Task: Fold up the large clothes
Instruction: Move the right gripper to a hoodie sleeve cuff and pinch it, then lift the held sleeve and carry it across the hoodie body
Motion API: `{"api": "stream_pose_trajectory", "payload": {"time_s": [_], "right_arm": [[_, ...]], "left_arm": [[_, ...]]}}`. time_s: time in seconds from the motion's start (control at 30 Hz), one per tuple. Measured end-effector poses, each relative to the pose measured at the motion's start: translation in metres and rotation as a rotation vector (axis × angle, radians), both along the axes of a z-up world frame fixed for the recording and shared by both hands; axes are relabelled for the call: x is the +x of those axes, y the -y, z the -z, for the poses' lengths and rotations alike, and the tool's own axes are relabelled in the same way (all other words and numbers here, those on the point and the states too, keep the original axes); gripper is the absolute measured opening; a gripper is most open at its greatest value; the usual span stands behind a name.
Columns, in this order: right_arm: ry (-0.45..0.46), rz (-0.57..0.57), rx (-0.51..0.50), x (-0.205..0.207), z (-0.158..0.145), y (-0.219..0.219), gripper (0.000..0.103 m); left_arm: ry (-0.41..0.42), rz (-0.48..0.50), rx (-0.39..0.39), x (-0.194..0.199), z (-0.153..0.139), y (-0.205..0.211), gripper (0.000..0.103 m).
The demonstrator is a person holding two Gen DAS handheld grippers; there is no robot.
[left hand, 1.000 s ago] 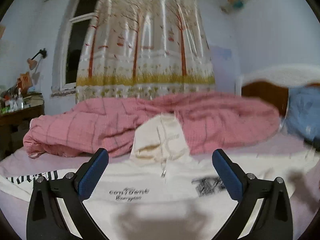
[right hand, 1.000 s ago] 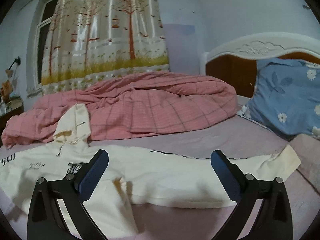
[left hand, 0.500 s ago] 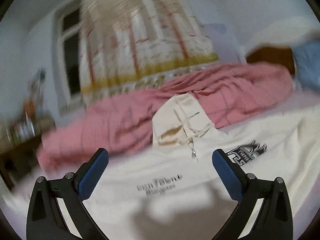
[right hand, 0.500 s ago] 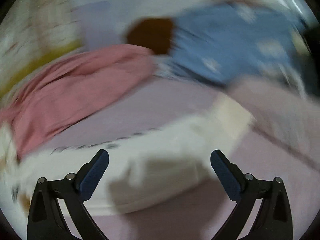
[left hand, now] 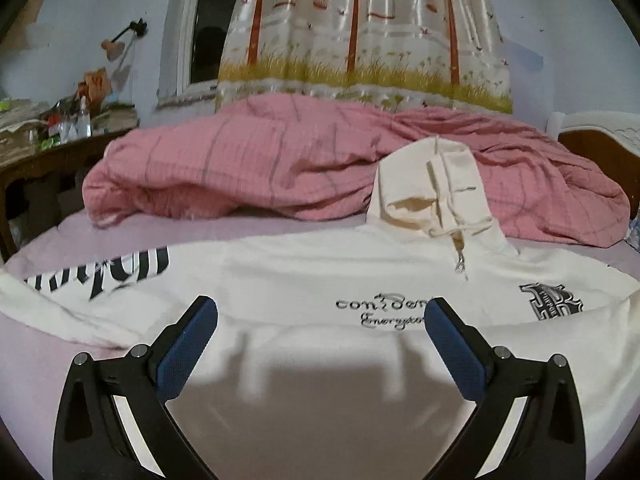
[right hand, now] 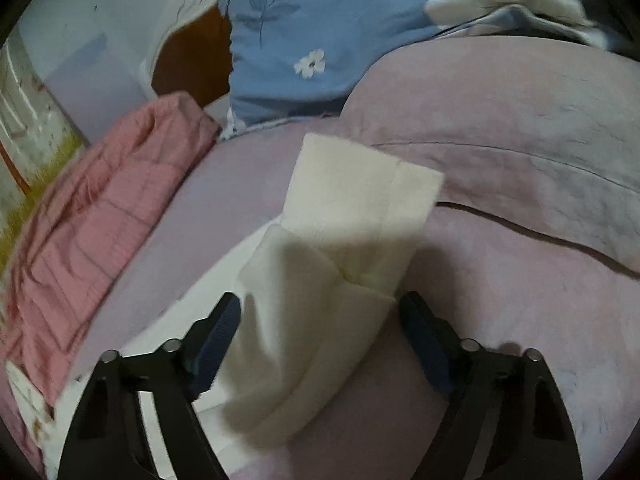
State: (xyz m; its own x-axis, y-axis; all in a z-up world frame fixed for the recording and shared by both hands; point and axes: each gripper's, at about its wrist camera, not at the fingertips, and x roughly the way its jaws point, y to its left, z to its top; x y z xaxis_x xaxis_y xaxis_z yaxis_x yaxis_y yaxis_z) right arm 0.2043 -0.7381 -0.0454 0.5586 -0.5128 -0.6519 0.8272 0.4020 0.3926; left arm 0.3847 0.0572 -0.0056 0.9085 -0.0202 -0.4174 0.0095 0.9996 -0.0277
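Cream-white cotton hoodie lies front-up and spread flat across a lilac bedsheet, matte and faintly napped. Fabric looks like soft fleece-knit; black script lettering on the chest, a blocky black crest on the other side, and heavy black gothic letters along one outstretched sleeve. The hood stands up, slumped against a rumpled pink quilt with a thin grey check; a small metal zip pull hangs at the neck.

Left gripper: black frame, blue textured pads, jaws wide apart, nothing between them. It hovers over the lower chest of the hoodie, and its shadow falls on the cloth.

Right gripper: jaws have just been closing but are not together. The sleeve end lies between them, the ribbed cuff extending beyond the fingertips. The pads sit just beside the sleeve's edges; I see no pinching of the fabric. The sleeve is thick, with a soft fold line where the cuff joins.

Surroundings: blue pillow with white printed flowers and a lilac pillow near the cuff; brown wooden headboard with white carved trim; glossy curtain printed with trees and grass; cluttered dark wooden table at the bedside.
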Motion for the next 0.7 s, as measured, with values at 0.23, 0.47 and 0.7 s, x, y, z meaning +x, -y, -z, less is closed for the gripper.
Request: {"api": "stream_pose_trajectory", "payload": {"time_s": [0.23,0.47,0.7], "right_arm": [[0.021,-0.006,-0.155,0.01,-0.032,-0.025,0.016],[0.051,-0.196,-0.326,0.082,-0.166,-0.113,0.016],[0.11,-0.429,-0.388,0.165,-0.239,-0.271,0.016]], "left_arm": [[0.019,0.009,0.011,-0.004,-0.003,0.003,0.103],[0.108,-0.03,0.071,-0.019,-0.032,0.004,0.103],[0.123,-0.073,-0.015,-0.018,-0.045,-0.024,0.103]]}}
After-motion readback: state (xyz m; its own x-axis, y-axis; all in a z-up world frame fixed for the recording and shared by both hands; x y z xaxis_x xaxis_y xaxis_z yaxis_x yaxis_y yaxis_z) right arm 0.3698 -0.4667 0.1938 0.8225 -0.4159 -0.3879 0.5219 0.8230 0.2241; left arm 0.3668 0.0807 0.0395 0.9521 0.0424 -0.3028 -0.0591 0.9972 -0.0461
